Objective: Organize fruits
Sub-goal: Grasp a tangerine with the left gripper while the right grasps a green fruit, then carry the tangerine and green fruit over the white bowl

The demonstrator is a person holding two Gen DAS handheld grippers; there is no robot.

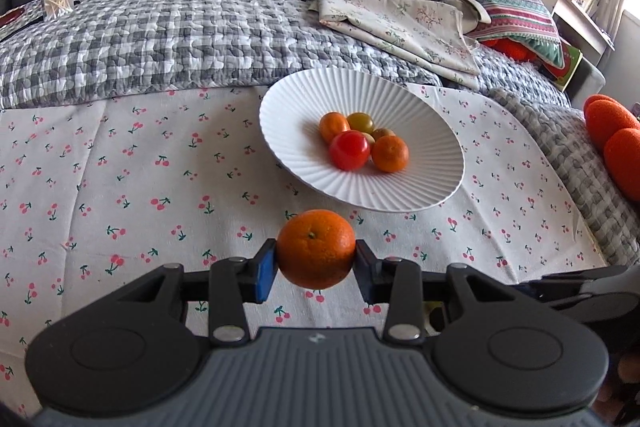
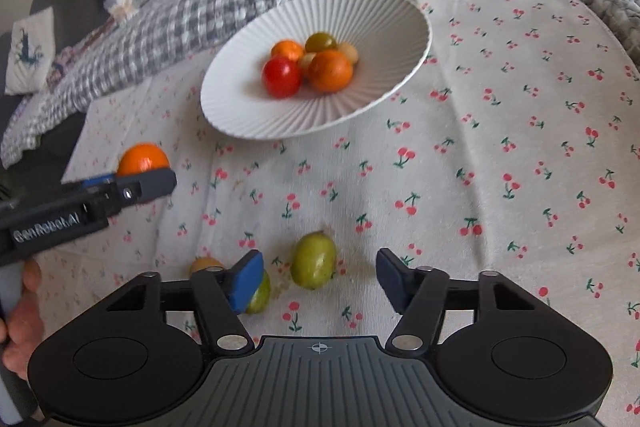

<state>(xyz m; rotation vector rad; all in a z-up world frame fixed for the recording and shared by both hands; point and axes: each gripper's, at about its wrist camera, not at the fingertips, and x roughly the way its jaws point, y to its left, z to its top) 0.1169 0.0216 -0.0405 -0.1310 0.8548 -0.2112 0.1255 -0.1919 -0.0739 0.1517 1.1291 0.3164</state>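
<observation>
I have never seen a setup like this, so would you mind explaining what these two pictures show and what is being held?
A person holds two hand-held claws, each with a camera looking along its fingers. In the left claw's view, the left claw grips an orange above the cherry-print cloth, short of the white ribbed plate that holds several small fruits. In the right claw's view, the right claw is open and empty, hovering over a green fruit lying on the cloth, with two more small fruits near its left finger.
</observation>
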